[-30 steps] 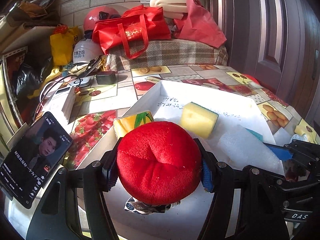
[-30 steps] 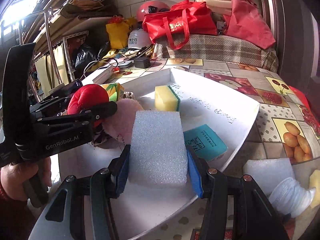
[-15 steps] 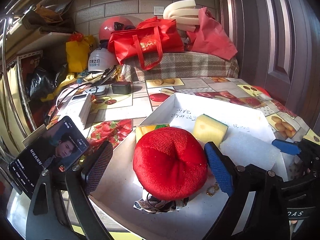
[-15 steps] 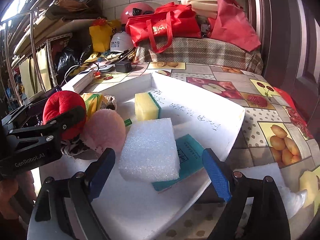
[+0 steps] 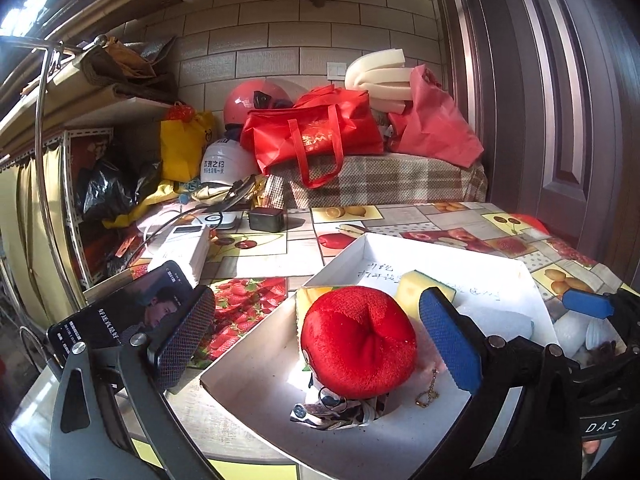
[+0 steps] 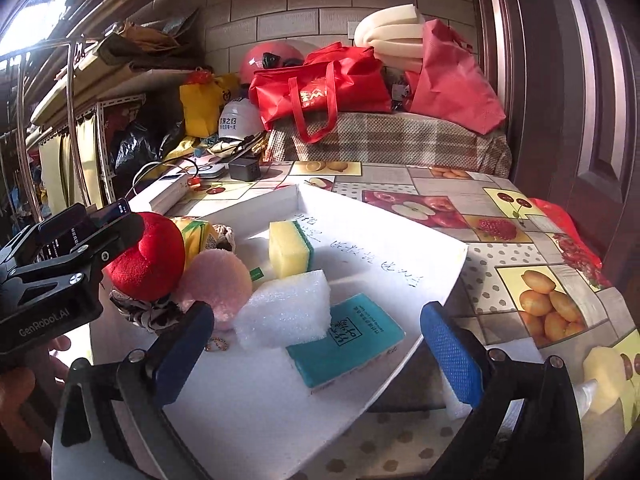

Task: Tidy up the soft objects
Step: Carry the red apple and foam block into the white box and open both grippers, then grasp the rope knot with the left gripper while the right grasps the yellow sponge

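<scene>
L gripper [image 5: 316,340] and R gripper [image 6: 316,344] both gaping, empty; red plush [image 5: 358,352] and white foam [image 6: 286,310] sit in tray [image 6: 436,280]. Drop step looks done; next likely needs leftover foam off table's R edge.

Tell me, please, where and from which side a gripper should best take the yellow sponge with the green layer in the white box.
Probably from above, closing on the yellow sponge across its two broad faces, yellow one and green one. It stands on edge in the white box, top free; the white foam block crowds its near side.
</scene>
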`<action>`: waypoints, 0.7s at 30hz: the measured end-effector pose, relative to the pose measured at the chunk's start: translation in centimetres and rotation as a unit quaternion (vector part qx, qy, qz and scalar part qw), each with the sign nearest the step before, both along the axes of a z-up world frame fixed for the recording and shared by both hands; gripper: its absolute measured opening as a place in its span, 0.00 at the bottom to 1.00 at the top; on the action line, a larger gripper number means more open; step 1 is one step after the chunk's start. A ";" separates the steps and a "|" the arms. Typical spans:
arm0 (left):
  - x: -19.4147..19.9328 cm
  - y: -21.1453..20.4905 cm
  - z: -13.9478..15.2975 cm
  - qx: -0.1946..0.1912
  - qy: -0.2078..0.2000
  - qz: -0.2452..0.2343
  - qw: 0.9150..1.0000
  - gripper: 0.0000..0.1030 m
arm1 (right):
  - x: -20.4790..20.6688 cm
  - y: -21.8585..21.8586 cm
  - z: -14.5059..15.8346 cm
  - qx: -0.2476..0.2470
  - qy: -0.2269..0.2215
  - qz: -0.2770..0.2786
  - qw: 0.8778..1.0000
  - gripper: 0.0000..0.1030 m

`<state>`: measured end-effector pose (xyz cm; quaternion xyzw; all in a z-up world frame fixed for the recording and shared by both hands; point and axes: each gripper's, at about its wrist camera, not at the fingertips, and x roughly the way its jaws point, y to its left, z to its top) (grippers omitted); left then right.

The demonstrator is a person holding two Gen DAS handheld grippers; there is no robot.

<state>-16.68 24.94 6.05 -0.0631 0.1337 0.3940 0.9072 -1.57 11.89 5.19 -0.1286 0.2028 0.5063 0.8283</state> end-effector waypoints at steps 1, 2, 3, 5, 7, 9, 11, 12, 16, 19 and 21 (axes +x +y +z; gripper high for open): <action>0.0 -0.1 0.0 0.001 -0.001 0.002 1.000 1.00 | -0.1 -0.2 0.1 0.005 -0.004 0.000 1.000 1.00; -0.1 0.0 0.0 0.000 -0.002 0.003 1.000 1.00 | -0.2 -0.4 0.2 0.011 -0.007 0.000 1.000 1.00; -0.1 -0.1 0.0 -0.001 -0.004 0.005 1.000 1.00 | -0.2 -0.6 0.4 0.018 -0.009 0.001 1.000 1.00; -0.2 -0.2 0.0 -0.001 -0.006 0.005 1.000 1.00 | -0.4 -1.0 0.5 0.030 -0.013 0.001 0.999 1.00; -0.2 -0.2 0.0 -0.002 -0.005 0.005 1.000 1.00 | -0.5 -1.4 0.7 0.042 -0.017 0.002 0.999 1.00; -0.3 -0.6 0.0 -0.001 -0.004 0.001 1.000 1.00 | -0.7 -1.7 0.8 0.046 -0.020 0.004 0.999 1.00; -0.3 -1.0 0.0 0.001 -0.004 -0.003 1.000 1.00 | -0.8 -1.9 0.8 0.047 -0.021 0.005 0.999 1.00; -0.3 -1.2 0.0 0.002 -0.004 -0.003 1.000 1.00 | -0.8 -2.0 0.8 0.047 -0.021 0.006 0.999 1.00; -0.3 -1.4 0.0 0.002 -0.004 -0.003 1.000 1.00 | -0.8 -2.5 0.8 0.051 -0.015 0.006 0.999 1.00; -0.3 -1.5 0.0 0.002 -0.003 -0.002 1.000 1.00 | -0.7 -2.9 0.7 0.052 -0.010 0.003 0.999 1.00; -0.4 -1.8 0.0 0.000 -0.003 -0.002 1.000 1.00 | -0.6 -3.0 0.7 0.053 -0.007 0.001 0.999 1.00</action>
